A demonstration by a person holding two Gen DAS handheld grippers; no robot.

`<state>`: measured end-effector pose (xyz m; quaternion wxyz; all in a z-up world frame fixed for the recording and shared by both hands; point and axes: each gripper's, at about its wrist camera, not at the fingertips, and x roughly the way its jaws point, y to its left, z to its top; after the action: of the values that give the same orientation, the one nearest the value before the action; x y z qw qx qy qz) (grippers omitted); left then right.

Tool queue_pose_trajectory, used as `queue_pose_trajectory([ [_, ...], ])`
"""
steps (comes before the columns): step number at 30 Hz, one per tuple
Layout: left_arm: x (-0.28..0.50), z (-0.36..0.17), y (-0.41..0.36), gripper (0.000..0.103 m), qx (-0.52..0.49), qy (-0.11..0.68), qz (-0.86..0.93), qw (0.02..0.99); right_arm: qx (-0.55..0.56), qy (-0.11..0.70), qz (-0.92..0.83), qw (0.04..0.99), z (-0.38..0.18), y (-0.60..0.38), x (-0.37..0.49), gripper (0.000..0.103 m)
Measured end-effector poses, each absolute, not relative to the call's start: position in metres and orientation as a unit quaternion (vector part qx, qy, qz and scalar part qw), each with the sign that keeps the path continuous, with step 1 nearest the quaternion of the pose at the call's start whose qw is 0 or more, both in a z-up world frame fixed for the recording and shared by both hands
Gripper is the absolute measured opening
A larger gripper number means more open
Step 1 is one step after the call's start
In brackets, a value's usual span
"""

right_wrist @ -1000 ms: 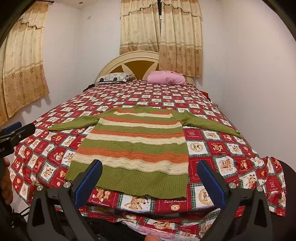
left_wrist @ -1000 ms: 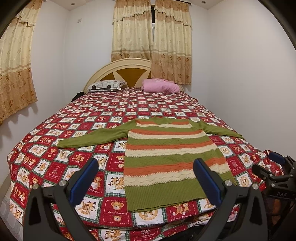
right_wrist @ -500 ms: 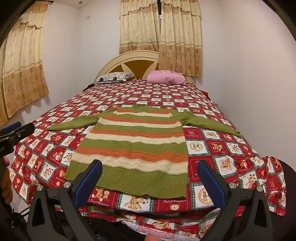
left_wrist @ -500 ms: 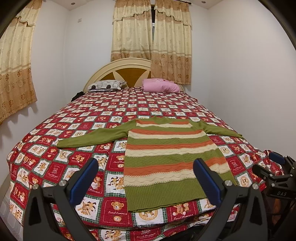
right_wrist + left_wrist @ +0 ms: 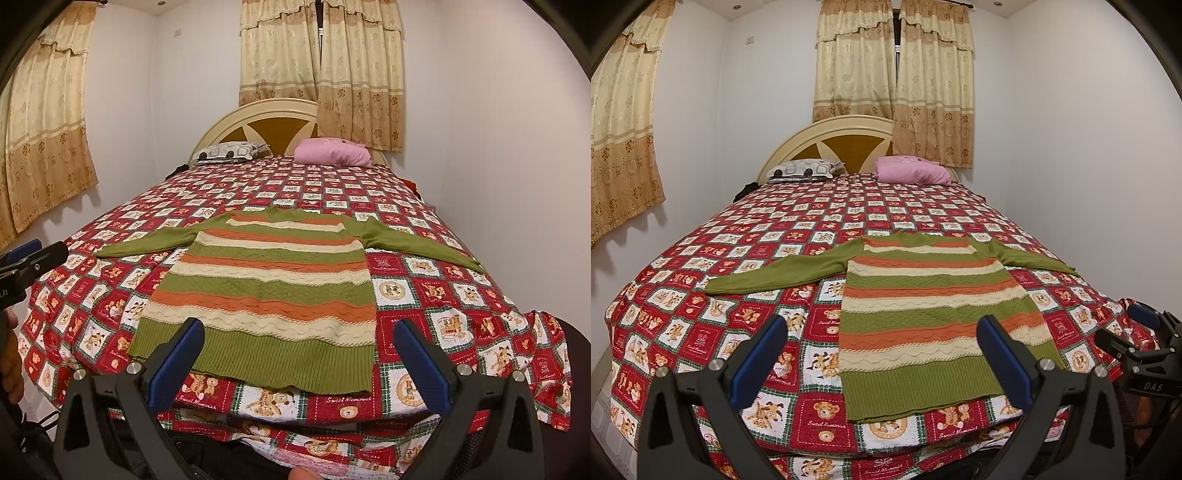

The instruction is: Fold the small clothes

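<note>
The striped knit sweater (image 5: 923, 317) lies flat, sleeves spread, near the foot of the bedspread (image 5: 701, 332). The left gripper (image 5: 882, 354) and right gripper (image 5: 299, 354) are both spread wide and empty. Risk: the pads may pinch bedspread together with the hem, dragging both.

Sweater (image 5: 923, 317): ribbed, textured knit. Bedspread (image 5: 746, 258): smooth printed cloth. Headboard (image 5: 846, 142): glossy wood. Claw pads (image 5: 177, 362): matt blue.
</note>
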<state>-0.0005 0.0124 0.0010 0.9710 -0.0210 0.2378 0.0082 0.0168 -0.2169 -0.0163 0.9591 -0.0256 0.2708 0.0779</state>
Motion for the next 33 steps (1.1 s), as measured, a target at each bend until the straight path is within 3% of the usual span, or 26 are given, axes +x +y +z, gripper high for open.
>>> queue_pose_trajectory([
  [21,0.008,-0.010,0.014,0.103,-0.019,0.249,0.008,0.968,-0.028,0.276,0.089,0.957,-0.020,-0.213,0.024,0.102],
  [33,0.065,-0.031,0.024,0.103,-0.004,0.279,0.034,0.960,-0.031,0.317,0.076,0.945,-0.055,-0.237,0.093,0.102],
])
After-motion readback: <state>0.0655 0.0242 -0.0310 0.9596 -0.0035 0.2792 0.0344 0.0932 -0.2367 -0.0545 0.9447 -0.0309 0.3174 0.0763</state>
